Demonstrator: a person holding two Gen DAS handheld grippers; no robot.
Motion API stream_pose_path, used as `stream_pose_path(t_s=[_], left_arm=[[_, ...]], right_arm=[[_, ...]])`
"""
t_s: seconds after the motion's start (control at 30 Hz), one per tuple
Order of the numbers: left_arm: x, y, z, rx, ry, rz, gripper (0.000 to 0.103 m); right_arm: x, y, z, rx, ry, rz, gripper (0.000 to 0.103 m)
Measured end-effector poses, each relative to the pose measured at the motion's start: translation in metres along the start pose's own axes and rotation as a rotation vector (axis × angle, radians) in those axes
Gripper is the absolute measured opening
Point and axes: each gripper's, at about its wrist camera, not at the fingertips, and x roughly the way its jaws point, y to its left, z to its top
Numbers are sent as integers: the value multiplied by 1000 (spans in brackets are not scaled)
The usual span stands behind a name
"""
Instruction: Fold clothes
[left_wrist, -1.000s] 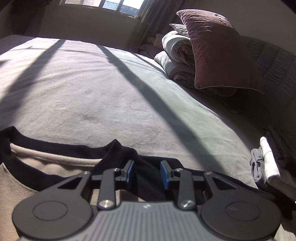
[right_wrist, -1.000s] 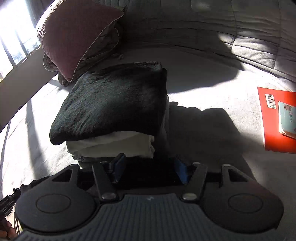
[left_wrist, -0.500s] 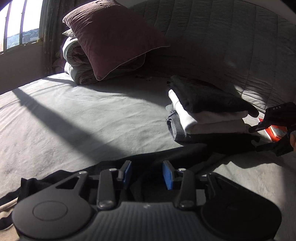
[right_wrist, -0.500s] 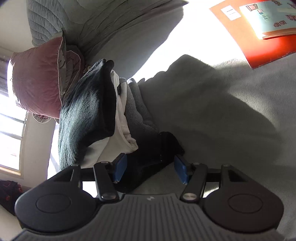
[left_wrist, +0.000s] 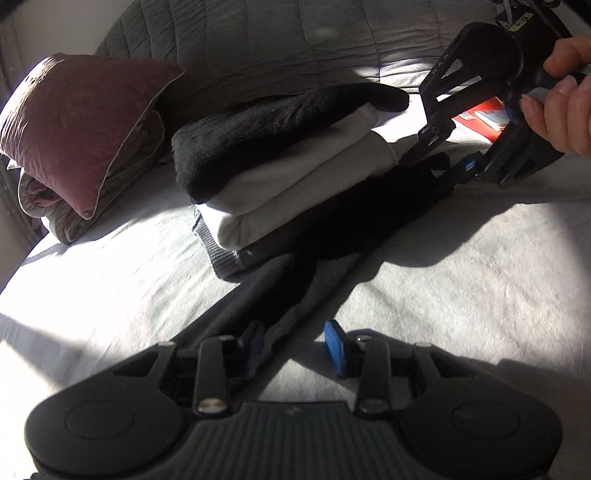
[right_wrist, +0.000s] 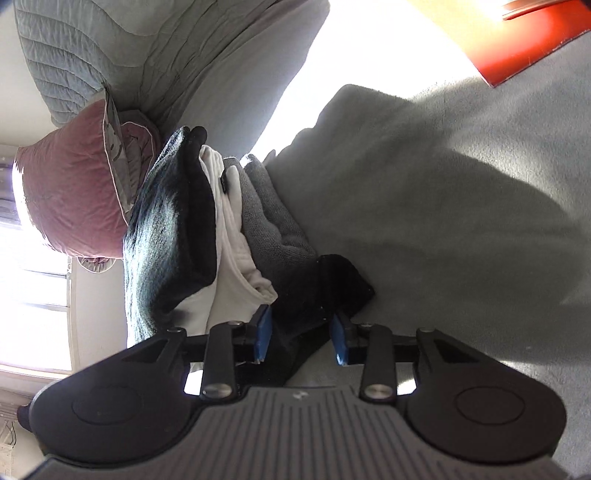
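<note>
Beside the folded stack (left_wrist: 280, 166), your right gripper (right_wrist: 301, 338), jaws just narrowed, pinches the black garment (left_wrist: 351, 229); your left gripper (left_wrist: 295, 349) straddles its near edge, grip hidden in shadow.

— How is the light?
— Hard sunlight floods the bed cover (left_wrist: 461, 295), leaving deep black shadows; the window (right_wrist: 33, 288) at the left blows out white.
— And the sharpness?
— Mostly crisp, though fisheye bending curves the edges.
</note>
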Motion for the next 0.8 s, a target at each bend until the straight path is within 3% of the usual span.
stream_pose_path(t_s=[0.03,0.07,0.17,0.27,0.4,0.53,0.63,0.8], left_arm=[[3,-1,2,2,3,6,38],[6,-1,2,4,7,15,37],[11,-4,4,18,11,41,28],[9,-8,7,36,14,60,4],[-9,-8,13,32,-12,81,2],[-38,-1,20,26,-17,57,2],[-59,4,21,28,-2,29,2],[-72,5,10,-14,46,-58,2]], right_arm=[[1,-1,1,6,1,7,26],[1,-1,2,12,2,13,14],[-6,2,4,-1,-24,43,13],[-18,7,5,-49,-51,63,13],[-29,18,6,-167,-54,54,13],[-37,31,5,-303,-39,51,13],[-29,38,13,-294,61,47,13],[-44,45,-1,-468,151,-8,13]])
